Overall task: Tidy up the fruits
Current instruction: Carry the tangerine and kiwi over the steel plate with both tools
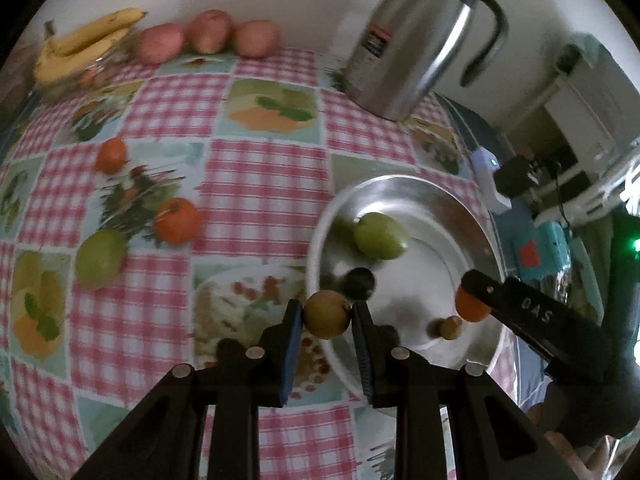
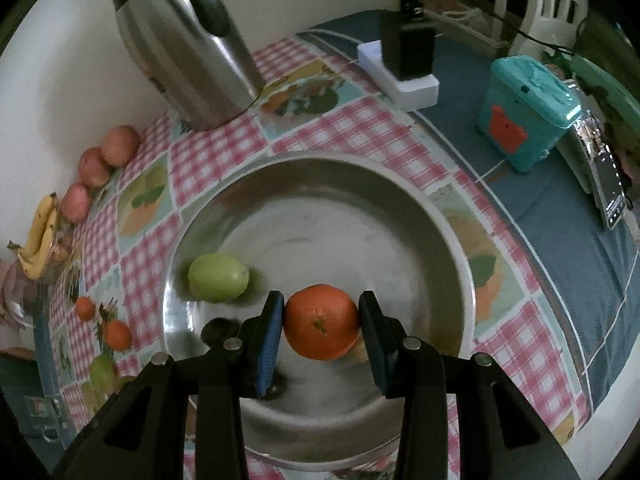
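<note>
L tool [image 1: 327, 314]: clamped on brown fruit [image 1: 326, 314], over bowl [image 1: 400, 184] rim.
R tool [image 2: 322, 328]: clamped on orange [image 2: 322, 327].
Risk: fruit may roll, knock green fruit [image 2: 218, 282].

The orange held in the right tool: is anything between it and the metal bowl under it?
Nothing visible. The orange, clamped in the right tool, hangs over bare bowl floor; the green fruit lies off to its left.

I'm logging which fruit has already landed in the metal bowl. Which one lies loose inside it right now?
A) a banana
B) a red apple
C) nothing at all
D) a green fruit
D: a green fruit lies loose on the floor of the metal bowl, while the orange above the bowl sits clamped in the right gripper.
</note>
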### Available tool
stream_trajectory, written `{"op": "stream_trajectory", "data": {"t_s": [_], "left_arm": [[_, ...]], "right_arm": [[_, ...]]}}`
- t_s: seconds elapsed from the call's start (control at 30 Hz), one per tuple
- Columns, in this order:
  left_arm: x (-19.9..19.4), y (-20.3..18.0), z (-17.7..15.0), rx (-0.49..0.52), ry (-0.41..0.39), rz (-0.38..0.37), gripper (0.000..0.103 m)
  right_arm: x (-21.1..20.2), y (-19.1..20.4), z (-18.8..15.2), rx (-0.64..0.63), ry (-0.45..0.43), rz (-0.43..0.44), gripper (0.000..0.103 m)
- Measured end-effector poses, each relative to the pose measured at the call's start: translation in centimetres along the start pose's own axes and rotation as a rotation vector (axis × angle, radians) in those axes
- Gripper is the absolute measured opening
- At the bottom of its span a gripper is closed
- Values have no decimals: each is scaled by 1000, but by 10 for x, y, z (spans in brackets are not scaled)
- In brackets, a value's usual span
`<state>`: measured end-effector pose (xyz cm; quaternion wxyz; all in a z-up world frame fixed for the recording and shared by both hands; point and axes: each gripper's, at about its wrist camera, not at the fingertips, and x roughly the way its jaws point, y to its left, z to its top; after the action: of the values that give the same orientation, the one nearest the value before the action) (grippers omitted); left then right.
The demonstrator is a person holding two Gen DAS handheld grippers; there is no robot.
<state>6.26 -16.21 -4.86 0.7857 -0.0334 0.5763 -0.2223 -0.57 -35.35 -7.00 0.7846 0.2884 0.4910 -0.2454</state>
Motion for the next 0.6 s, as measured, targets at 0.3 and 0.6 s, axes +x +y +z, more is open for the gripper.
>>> {"op": "stream_trajectory", "data": {"t_s": [0.3,0.6], "left_arm": [[21,-19,-5,58,38,-7,27],[33,-26,-8,82,57,7,27]], "right_arm": [[5,-6,2,27,-1,10,40],[10,-7,3,28,-5,26,40]]}}
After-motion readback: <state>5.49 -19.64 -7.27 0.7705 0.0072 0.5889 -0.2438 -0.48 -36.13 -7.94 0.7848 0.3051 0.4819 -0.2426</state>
